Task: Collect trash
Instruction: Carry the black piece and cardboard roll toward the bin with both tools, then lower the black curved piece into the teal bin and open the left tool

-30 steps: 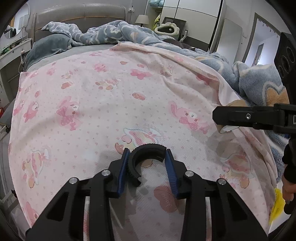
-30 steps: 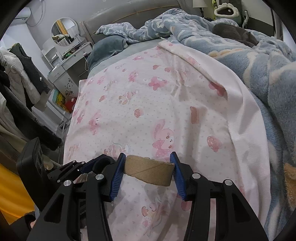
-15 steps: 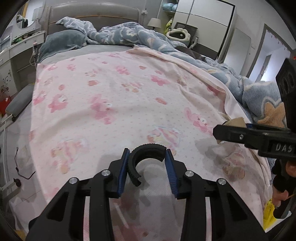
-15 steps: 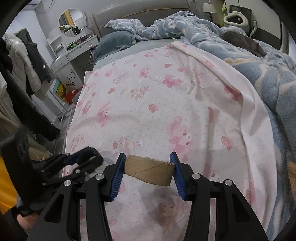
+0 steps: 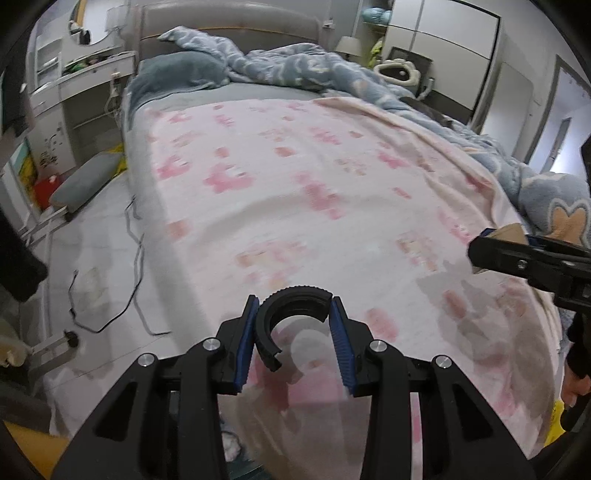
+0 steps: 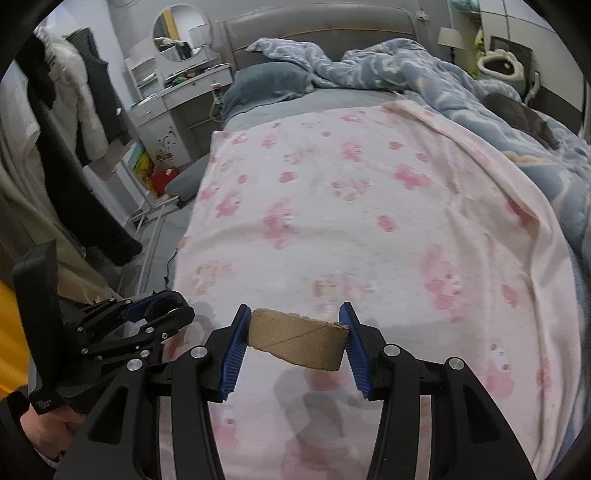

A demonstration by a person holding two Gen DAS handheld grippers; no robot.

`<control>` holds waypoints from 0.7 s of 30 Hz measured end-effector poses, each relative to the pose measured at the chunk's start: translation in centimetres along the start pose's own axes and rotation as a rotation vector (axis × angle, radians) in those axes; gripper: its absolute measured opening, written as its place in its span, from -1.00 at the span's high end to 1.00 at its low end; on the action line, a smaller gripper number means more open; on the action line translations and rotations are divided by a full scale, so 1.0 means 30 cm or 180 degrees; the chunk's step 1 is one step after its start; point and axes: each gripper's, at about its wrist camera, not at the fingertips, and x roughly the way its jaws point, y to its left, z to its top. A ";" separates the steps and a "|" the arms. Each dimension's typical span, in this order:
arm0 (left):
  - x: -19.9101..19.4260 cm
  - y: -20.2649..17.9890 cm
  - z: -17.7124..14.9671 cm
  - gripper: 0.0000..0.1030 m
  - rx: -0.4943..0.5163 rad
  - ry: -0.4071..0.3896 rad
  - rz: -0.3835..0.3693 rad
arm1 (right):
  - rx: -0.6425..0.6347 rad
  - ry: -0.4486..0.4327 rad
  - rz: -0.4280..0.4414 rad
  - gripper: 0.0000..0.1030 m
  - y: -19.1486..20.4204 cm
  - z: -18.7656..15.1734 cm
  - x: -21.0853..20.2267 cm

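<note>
The left tongs point(image 5: 294, 324), at the bottom centre of the left wrist view, are clenched on a black ring point(image 5: 291, 306), a C-shaped piece with a ribbed outer edge and a gap at its lower left; the blue pads point(image 5: 246, 342) press on its two sides. It hangs above the pink blanket point(image 5: 314, 192), which fills the middle of the frame and is blurred.

In the right wrist view the right tongs point(image 6: 295, 334), at the bottom centre, grasp a cardboard tube point(image 6: 297, 343) by its two ends, the tube lying crosswise between the blue pads point(image 6: 232, 356), with a torn edge at its upper right. The left tongs point(image 6: 162, 308) show at the lower left of that view, with a hand point(image 6: 48, 434) below them.

The right tongs point(image 5: 495, 245) reach in from the right edge of the left wrist view, with a bit of the tube point(image 5: 511, 232) showing at their tip.

A blue quilt point(image 6: 424, 70) is heaped along the upper right. A grey pillow point(image 6: 269, 86) lies at the head of the bed. A round mirror point(image 6: 181, 33) hangs at the upper left, and clothes point(image 6: 70, 107) hang down the left edge. A black cable point(image 5: 107, 295) trails on the floor at the left of the left wrist view.
</note>
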 end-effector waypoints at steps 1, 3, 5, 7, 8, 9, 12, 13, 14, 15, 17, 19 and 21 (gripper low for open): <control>-0.002 0.025 -0.010 0.20 -0.0030 0.0026 0.0033 | -0.0040 -0.0001 0.0023 0.03 0.032 -0.003 0.005; -0.001 0.072 -0.033 0.20 -0.0074 0.0087 0.0117 | -0.0100 -0.0017 0.0057 0.03 0.072 -0.007 0.005; 0.004 0.106 -0.053 0.20 -0.0113 0.0149 0.0177 | -0.0202 -0.0033 0.0090 0.03 0.131 -0.011 0.009; 0.009 0.151 -0.083 0.20 -0.0172 0.0243 0.0236 | -0.0273 -0.0039 0.0121 0.03 0.180 -0.017 0.015; 0.011 0.169 -0.095 0.20 -0.0195 0.0278 0.0260 | -0.0285 -0.0039 0.0138 0.03 0.195 -0.020 0.018; 0.011 0.199 -0.118 0.20 -0.0236 0.0330 0.0294 | -0.0300 -0.0033 0.0160 0.03 0.216 -0.023 0.023; 0.010 0.269 -0.171 0.20 -0.0321 0.0445 0.0379 | -0.0329 -0.0017 0.0218 0.03 0.277 -0.027 0.036; 0.012 0.285 -0.185 0.20 -0.0340 0.0481 0.0407 | -0.0332 -0.0015 0.0237 0.03 0.292 -0.027 0.038; 0.014 0.303 -0.200 0.20 -0.0360 0.0520 0.0432 | -0.0343 -0.0008 0.0284 0.03 0.327 -0.031 0.044; 0.017 0.333 -0.227 0.20 -0.0388 0.0588 0.0469 | -0.0351 -0.0002 0.0311 0.03 0.347 -0.034 0.049; 0.021 0.368 -0.261 0.20 -0.0424 0.0678 0.0514 | -0.0378 0.0016 0.0370 0.03 0.393 -0.042 0.058; 0.027 0.410 -0.304 0.20 -0.0479 0.0793 0.0550 | -0.0413 0.0040 0.0420 0.03 0.437 -0.049 0.070; 0.030 0.456 -0.346 0.20 -0.0550 0.0890 0.0591 | -0.0441 0.0071 0.0483 0.03 0.482 -0.060 0.085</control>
